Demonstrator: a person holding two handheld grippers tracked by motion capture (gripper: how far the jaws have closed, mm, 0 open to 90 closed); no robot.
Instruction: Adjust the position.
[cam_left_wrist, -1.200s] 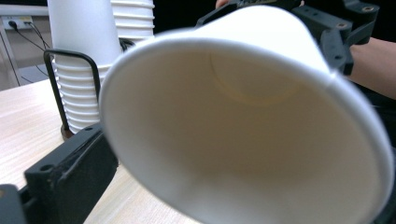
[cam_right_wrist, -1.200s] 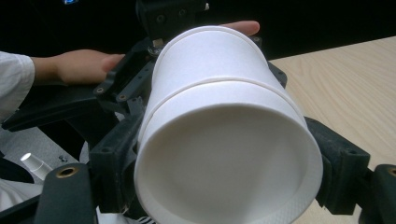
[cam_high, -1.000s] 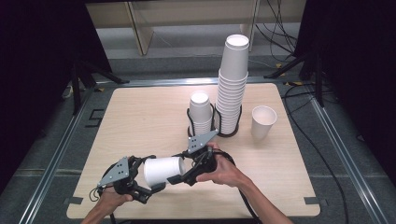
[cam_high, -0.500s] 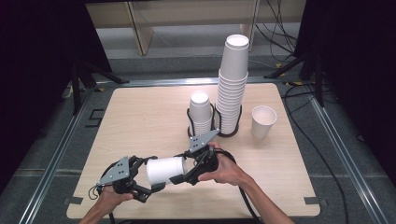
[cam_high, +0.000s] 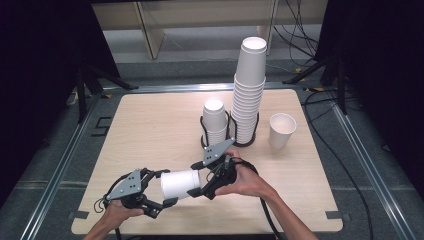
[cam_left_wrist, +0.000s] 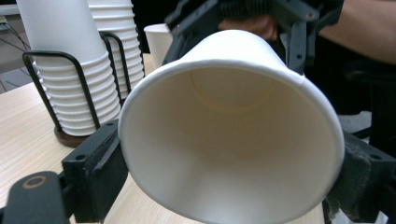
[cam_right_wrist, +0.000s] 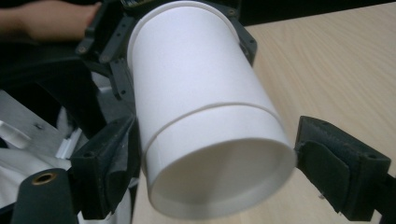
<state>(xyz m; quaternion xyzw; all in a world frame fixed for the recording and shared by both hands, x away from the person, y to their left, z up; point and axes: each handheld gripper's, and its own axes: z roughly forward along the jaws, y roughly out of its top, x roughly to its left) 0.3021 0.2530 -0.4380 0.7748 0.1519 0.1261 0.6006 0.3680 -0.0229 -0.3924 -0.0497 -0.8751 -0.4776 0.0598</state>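
High view: paper cup (cam_high: 180, 184) on its side above the table's (cam_high: 150, 125) near edge, between left gripper (cam_high: 160, 192) and right gripper (cam_high: 204, 186); little changed since half a second earlier.

Left gripper view: jaws pinch the rim.

Right gripper view: jaws flank the base, one apart. Judged a handover or separation; next, pull apart.

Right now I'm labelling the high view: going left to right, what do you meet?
Left gripper → held cup → right gripper → short stack → tall stack → lone cup.
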